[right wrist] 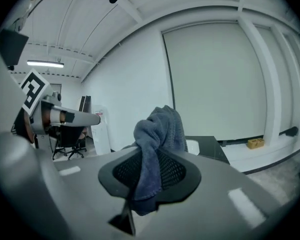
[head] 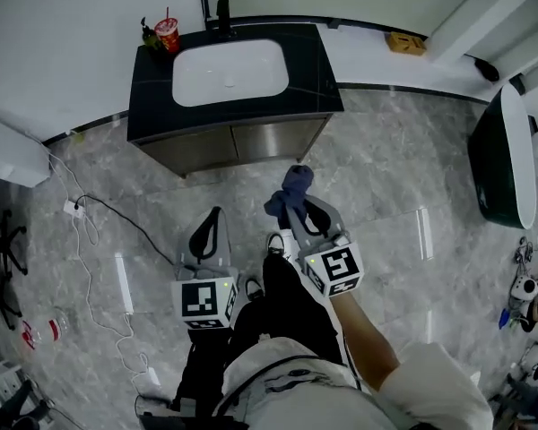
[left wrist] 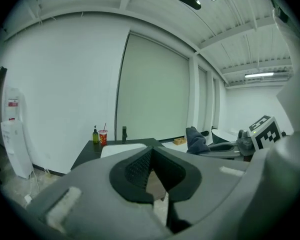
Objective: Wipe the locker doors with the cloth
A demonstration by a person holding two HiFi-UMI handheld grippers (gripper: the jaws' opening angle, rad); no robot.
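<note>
Right gripper (head: pixel 296 206) is clamped on a dark blue, bunched-up terry cloth (head: pixel 292 189). In the right gripper view the cloth (right wrist: pixel 158 134) is pinched between the two black mesh pads, with most of it sticking up past the tips and a bit hanging below. Left gripper (head: pixel 215 215) has nothing in it: its own view shows the jaws brought together at the tips, with just a sliver of floor visible lower down. Both are held up in front of a black-topped vanity cabinet (head: pixel 152 106) with a white oval sink (head: pixel 229 72) and two brushed-metal doors (head: pixel 242 141). The cloth is out in front of those doors, not touching them. At the counter's back corner there's a red cup with a straw (head: pixel 168 34) beside a small green bottle (head: pixel 149 34). A black-and-white bathtub (head: pixel 502 155) is off to the right, on a grey marble-look floor (head: pixel 386 177).
</note>
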